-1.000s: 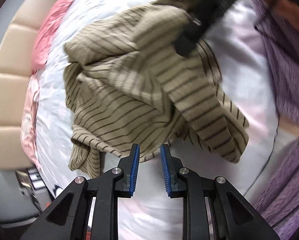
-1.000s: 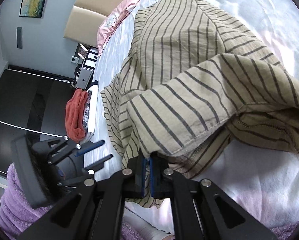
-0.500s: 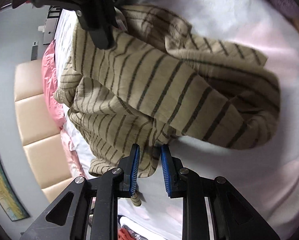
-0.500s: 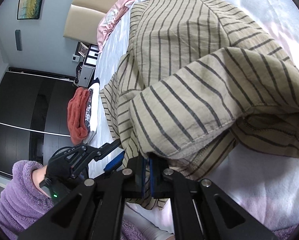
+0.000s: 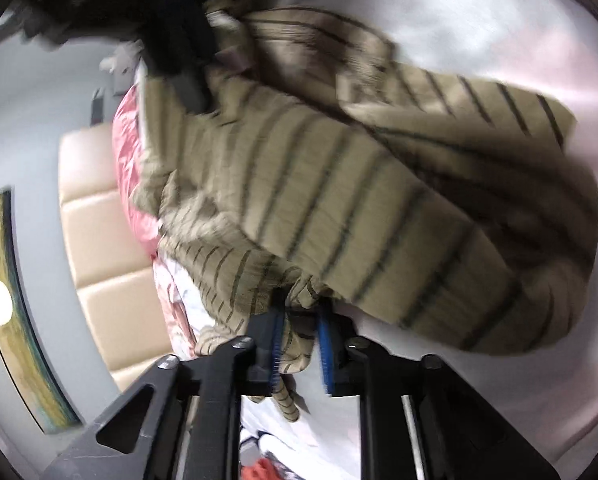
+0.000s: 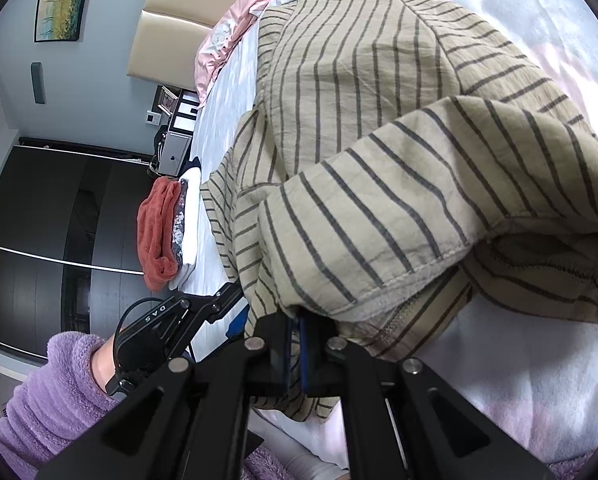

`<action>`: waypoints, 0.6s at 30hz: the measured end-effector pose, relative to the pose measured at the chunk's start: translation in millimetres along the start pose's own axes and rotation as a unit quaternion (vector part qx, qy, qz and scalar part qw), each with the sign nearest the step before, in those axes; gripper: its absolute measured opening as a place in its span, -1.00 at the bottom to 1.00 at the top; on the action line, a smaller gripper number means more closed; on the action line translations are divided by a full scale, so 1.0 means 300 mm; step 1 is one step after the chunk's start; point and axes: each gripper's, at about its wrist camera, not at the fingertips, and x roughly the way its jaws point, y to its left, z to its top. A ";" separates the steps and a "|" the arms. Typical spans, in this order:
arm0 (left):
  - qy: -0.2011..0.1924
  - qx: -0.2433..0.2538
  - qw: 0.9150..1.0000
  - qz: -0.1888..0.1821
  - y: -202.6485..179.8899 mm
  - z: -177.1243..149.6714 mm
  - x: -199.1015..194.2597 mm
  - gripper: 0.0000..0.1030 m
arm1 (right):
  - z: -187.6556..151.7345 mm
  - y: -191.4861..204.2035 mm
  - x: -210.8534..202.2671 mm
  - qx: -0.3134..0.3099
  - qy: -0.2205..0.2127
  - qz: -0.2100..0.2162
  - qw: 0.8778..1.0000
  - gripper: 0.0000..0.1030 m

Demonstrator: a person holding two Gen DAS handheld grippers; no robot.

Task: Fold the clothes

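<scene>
A tan shirt with dark stripes (image 5: 339, 200) lies bunched on the white bed sheet (image 5: 499, 20). My left gripper (image 5: 299, 308) has a fold of the shirt's edge between its blue pads. Its jaws are closing, but a gap still shows at the right pad. In the right wrist view the same shirt (image 6: 379, 160) drapes over my right gripper (image 6: 295, 320), which is shut on its hem. The left gripper (image 6: 219, 304) reaches the shirt's left edge there. The right gripper (image 5: 179, 40) shows as a dark blur at the top of the left wrist view.
A beige padded headboard (image 5: 99, 240) and a pink pillow (image 5: 127, 152) lie beyond the shirt. A folded stack with a red towel (image 6: 159, 232) sits at the bed's left edge. A purple fleece sleeve (image 6: 51, 400) holds the left gripper. Dark wardrobe doors (image 6: 39, 220) stand behind.
The left gripper dropped, rolled and closed in on the shirt's edge, so a fold now sits between its jaws. The right gripper kept its hold and stayed put.
</scene>
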 end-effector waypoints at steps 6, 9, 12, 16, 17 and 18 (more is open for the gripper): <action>0.011 -0.124 0.992 0.008 0.109 0.008 -0.034 -0.95 | -0.007 0.017 -0.010 -0.010 -0.006 0.009 1.000 -0.90; 0.025 -0.221 0.975 0.002 0.205 -0.008 -0.056 -0.95 | -0.014 0.039 -0.023 -0.023 -0.007 0.017 1.000 -0.87; 0.035 -0.340 0.940 -0.005 0.321 -0.054 -0.073 -0.95 | -0.031 0.084 -0.047 -0.050 -0.015 0.013 0.999 -0.81; 0.054 -0.508 0.860 -0.024 0.408 -0.186 -0.089 -0.95 | -0.061 0.156 -0.108 -0.092 -0.026 0.002 0.995 -0.68; 0.058 -0.542 0.838 -0.031 0.445 -0.228 -0.070 -0.95 | -0.063 0.167 -0.135 -0.095 -0.031 0.004 0.995 -0.68; 0.060 -0.583 0.809 -0.040 0.450 -0.279 -0.078 -0.95 | -0.064 0.176 -0.166 -0.096 -0.037 0.008 0.995 -0.68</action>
